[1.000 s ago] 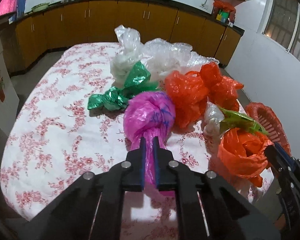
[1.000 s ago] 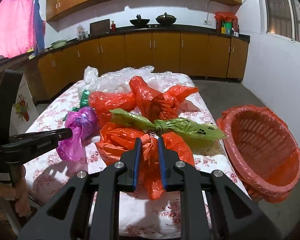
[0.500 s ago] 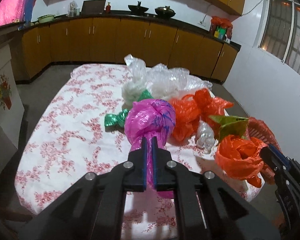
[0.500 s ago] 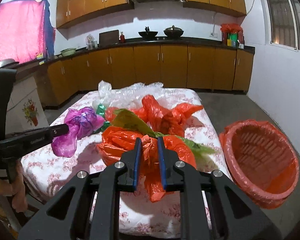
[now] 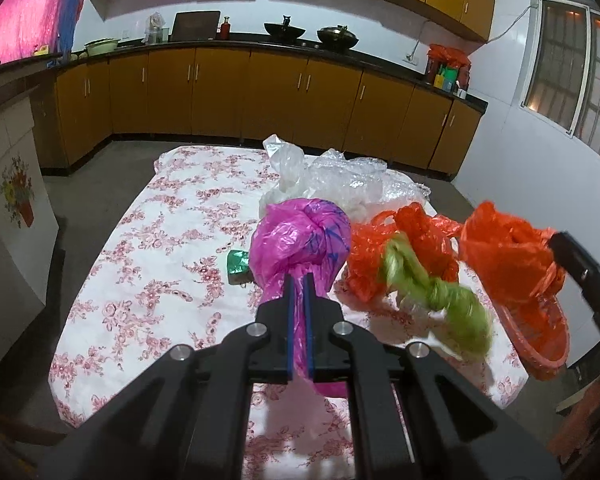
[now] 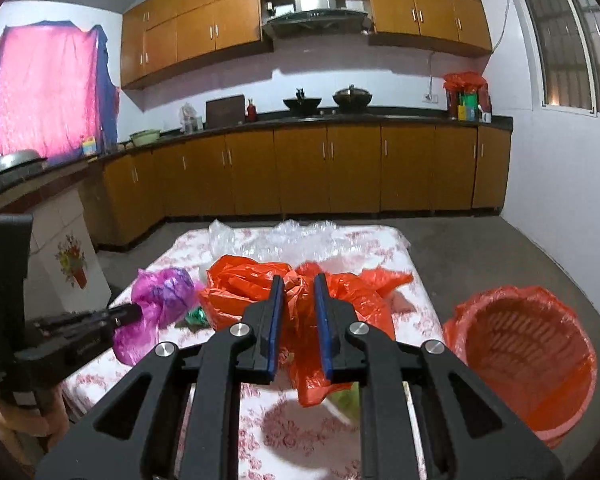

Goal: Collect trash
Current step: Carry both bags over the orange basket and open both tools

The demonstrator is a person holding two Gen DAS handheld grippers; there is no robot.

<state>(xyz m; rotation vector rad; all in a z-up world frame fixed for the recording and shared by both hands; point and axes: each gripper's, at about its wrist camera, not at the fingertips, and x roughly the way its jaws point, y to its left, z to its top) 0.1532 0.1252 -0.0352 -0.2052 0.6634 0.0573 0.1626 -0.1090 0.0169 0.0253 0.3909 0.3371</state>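
My left gripper point(image 5: 298, 280) is shut on a knotted pink plastic bag point(image 5: 300, 240) and holds it above the flowered table point(image 5: 172, 264). My right gripper point(image 6: 296, 284) is shut on an orange plastic bag point(image 6: 300, 320), raised above the table; the same bag shows in the left wrist view point(image 5: 508, 256). A light green bag point(image 5: 440, 296) is blurred in mid-air below it. Another orange bag point(image 5: 400, 248), clear bags point(image 5: 340, 176) and a dark green bag point(image 5: 238, 266) lie on the table. An orange basket point(image 6: 528, 356) stands right of the table.
Wooden kitchen cabinets point(image 6: 320, 172) and a counter run along the far wall. A white cabinet with a flower picture point(image 5: 16, 208) stands to the left. Grey floor surrounds the table.
Both grippers have risen with their bags, so the table looks farther away. The light green bag has come off the orange bag and is falling toward the table.
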